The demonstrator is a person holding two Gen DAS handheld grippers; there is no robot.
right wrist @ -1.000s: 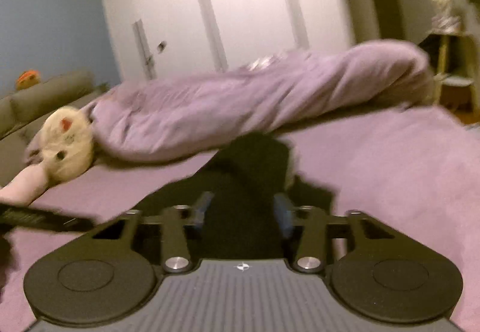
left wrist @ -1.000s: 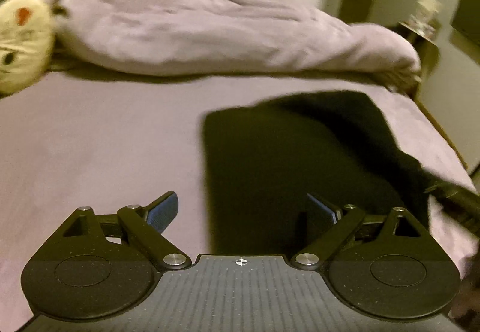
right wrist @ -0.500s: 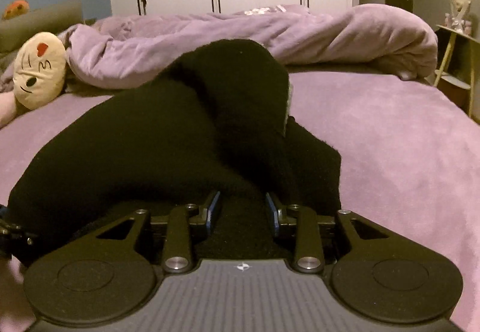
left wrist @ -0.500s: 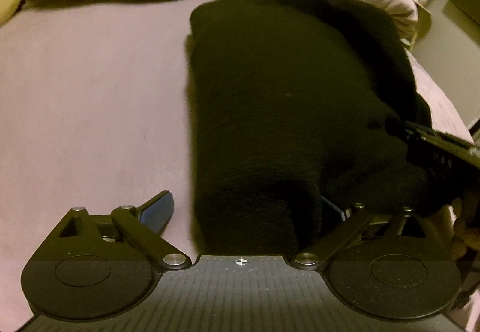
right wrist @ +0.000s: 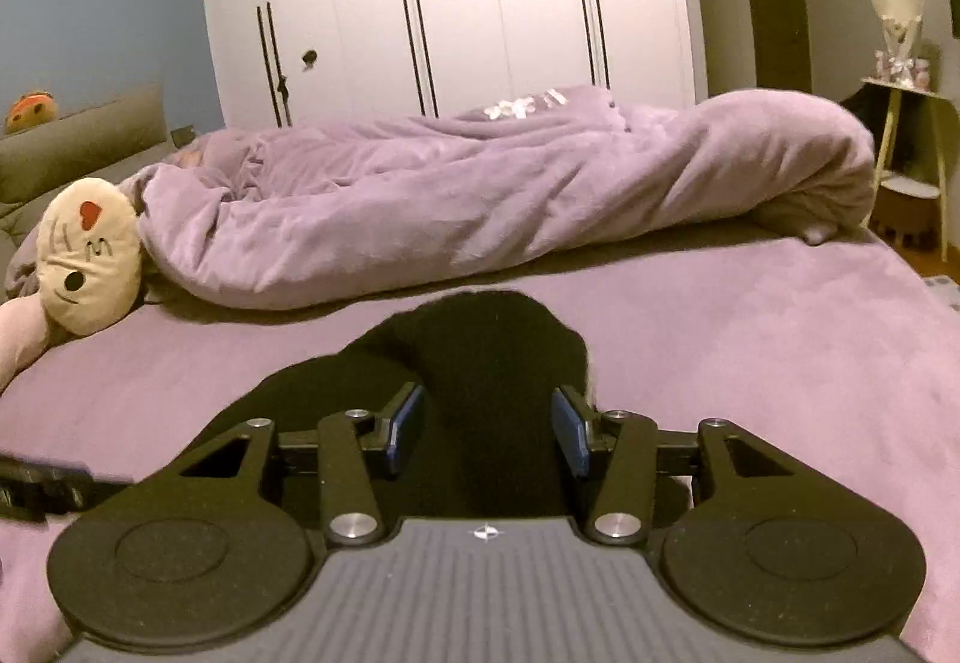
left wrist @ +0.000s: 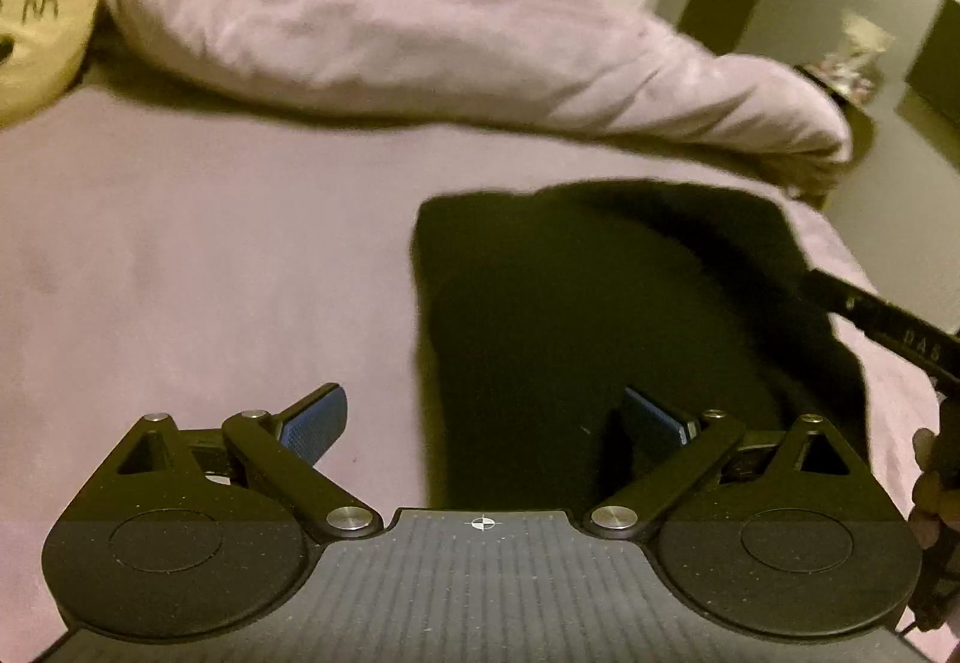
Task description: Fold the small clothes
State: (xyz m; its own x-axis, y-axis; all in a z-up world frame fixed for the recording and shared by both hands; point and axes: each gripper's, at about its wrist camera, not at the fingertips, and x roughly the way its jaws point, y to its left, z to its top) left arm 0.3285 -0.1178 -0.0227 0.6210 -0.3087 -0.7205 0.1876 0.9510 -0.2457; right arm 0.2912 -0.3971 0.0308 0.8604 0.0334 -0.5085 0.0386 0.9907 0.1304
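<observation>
With the black garment (left wrist: 600, 315) lying folded on the bed (left wrist: 180, 273) toward its right edge, and both the left gripper (left wrist: 483, 417) and right gripper (right wrist: 486, 432) released, jaws just opened, withdrawal should be made level so no cloth is dragged.

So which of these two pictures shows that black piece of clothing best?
The left wrist view: the black garment lies spread on the bed, most of its outline visible. In the right wrist view, the gripper's body hides its near part.

Both grippers' fingers (left wrist: 315, 421) (right wrist: 403, 429) spread, right just widened
</observation>
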